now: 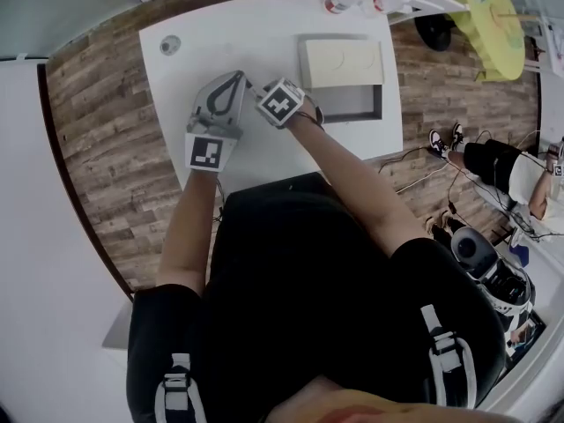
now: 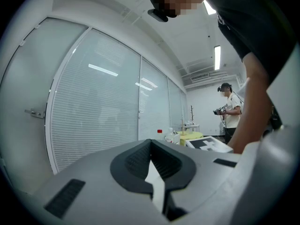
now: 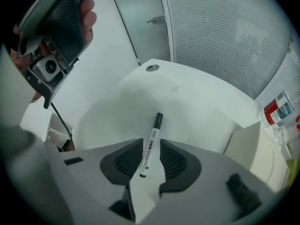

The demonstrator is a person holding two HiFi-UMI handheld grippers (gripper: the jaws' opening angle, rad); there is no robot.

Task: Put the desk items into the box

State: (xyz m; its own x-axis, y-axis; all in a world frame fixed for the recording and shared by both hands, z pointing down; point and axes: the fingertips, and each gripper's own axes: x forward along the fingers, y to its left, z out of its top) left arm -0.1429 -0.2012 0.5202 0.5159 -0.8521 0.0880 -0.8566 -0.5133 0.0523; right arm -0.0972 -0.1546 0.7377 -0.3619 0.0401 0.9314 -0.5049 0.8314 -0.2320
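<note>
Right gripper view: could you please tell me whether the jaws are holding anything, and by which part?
Nothing seems held: the marker lies on the table with its white end between the right gripper's open jaws, ungripped.

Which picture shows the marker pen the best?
The right gripper view: the marker pen lies whole on the white table, between the parted jaws of the right gripper. The head view shows no pen, only that gripper from above. The left gripper view points up at the room, no pen there.
</note>
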